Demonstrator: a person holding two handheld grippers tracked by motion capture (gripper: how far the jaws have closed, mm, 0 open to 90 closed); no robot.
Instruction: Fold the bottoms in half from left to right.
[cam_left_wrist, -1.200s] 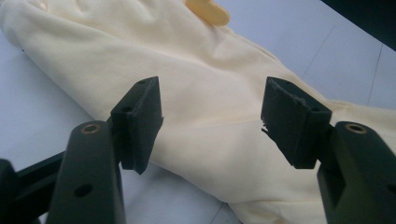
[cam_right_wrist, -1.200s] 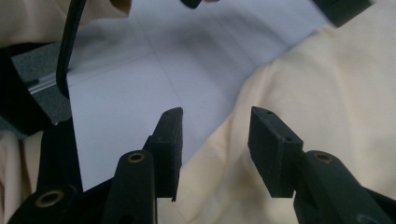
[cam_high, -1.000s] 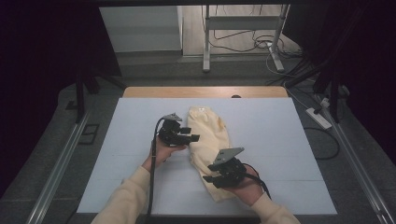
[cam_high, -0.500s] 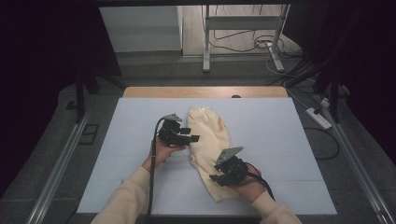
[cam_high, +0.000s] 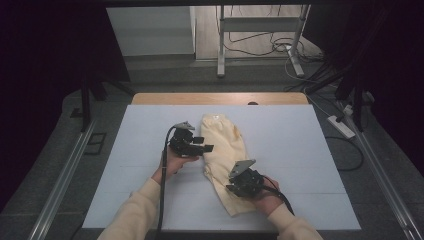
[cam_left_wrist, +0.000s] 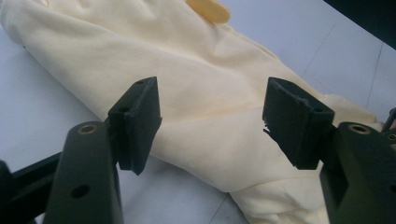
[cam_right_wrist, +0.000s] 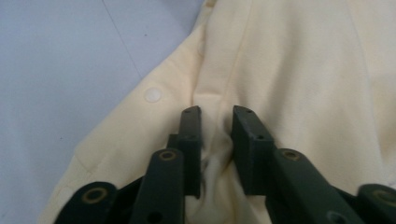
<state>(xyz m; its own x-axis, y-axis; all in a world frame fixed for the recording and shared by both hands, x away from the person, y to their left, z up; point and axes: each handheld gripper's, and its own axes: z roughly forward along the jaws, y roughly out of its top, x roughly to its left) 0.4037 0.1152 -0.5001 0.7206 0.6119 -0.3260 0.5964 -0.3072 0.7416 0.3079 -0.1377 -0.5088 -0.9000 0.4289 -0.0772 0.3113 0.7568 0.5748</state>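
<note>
The pale yellow garment (cam_high: 223, 155) lies mid-bench. Right gripper (cam_right_wrist: 215, 122) has just been closing its jaws, pinching a small ridge of cloth; left gripper (cam_left_wrist: 210, 126) hangs released beside it. A pinch that thin could slip once lifted.

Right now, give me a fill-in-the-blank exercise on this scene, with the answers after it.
1. The garment lying on the table is pale ____ in colour.
2. The right gripper has a fold of the garment pinched between its ____.
3. The jaws of the left gripper stand ____, with no cloth between their pads.
4. In the right gripper view, a small round ____ sits near the garment's edge.

Missing words: yellow; jaws; open; button
</note>
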